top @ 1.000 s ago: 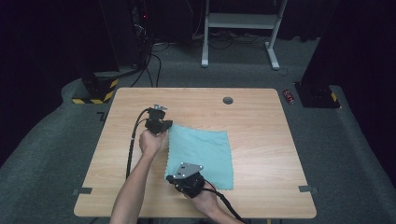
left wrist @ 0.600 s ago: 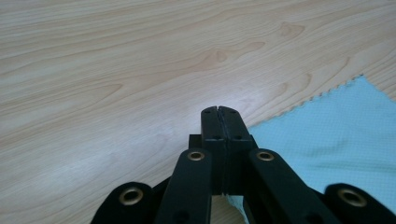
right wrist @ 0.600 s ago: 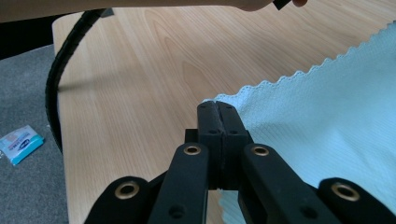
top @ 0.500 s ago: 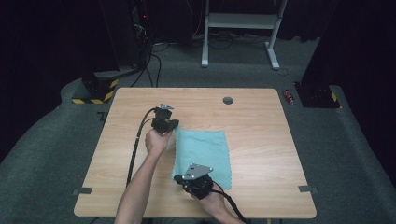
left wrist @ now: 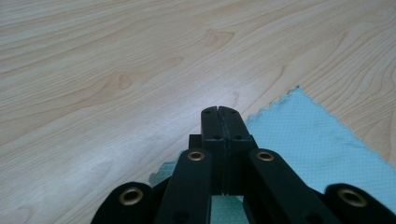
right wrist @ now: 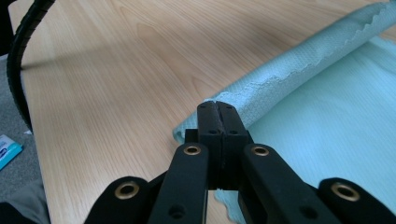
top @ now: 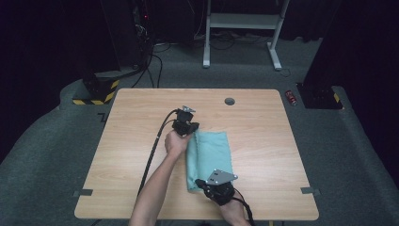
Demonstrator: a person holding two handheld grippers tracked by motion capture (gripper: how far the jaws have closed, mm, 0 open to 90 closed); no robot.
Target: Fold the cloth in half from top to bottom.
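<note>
Lying mid-table (top: 263,117), the blue cloth (top: 211,150) is pinched by both tightly closed grippers: left gripper (top: 187,128) far corner, right gripper (top: 207,184) near corner.

no text, label, brand, number or sign can be read anywhere in these views.

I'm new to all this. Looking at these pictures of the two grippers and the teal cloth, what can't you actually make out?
- Whether the left gripper pinches the cloth: in the left gripper view its closed jaws cover the corner.
- Same for the right gripper in the right gripper view: the jaws hide any cloth between them.
- High view: the small red object on the floor is too small to identify.
- Right gripper view: the blue-and-white item is cut off by the left edge.
</note>
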